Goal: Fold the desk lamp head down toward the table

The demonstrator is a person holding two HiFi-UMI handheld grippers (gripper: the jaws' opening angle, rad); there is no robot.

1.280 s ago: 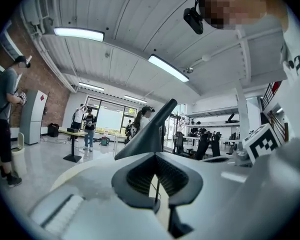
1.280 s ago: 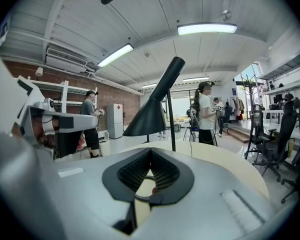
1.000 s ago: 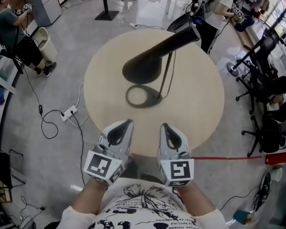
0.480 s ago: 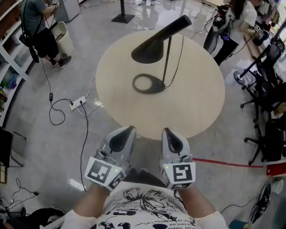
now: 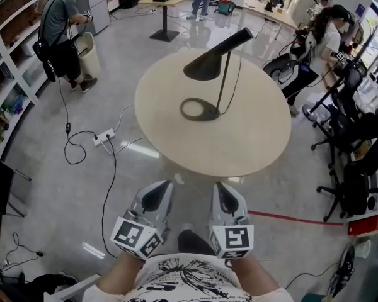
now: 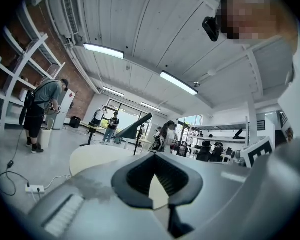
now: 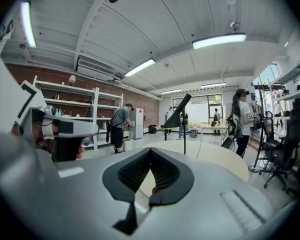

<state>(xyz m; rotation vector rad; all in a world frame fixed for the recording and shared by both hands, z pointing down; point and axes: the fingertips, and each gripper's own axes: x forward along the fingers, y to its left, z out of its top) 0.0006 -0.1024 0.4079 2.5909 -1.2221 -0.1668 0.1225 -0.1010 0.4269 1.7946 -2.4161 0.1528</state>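
Observation:
A black desk lamp stands on the round beige table (image 5: 252,143). Its ring base (image 5: 200,109) lies flat, a thin stem (image 5: 223,83) rises from it, and the cone head (image 5: 208,65) is tilted up at the top. Both grippers hang over the floor, short of the table's near edge and well apart from the lamp. My left gripper (image 5: 157,190) is shut and holds nothing, and so is my right gripper (image 5: 222,190). The left gripper view shows the lamp (image 6: 132,127) far off beyond the shut gripper (image 6: 155,154). The lamp (image 7: 176,115) also shows in the right gripper view, past the shut gripper (image 7: 151,149).
A power strip (image 5: 104,137) with cables lies on the floor left of the table. A person (image 5: 60,33) stands by a white bin (image 5: 88,52) at far left. Office chairs (image 5: 359,137) and another person (image 5: 321,36) crowd the right side. A red line (image 5: 290,218) marks the floor.
The view has backed away from the table: both grippers, over the table's near edge a second ago, now hang over the floor. The lamp looks smaller and farther, its pose unchanged.

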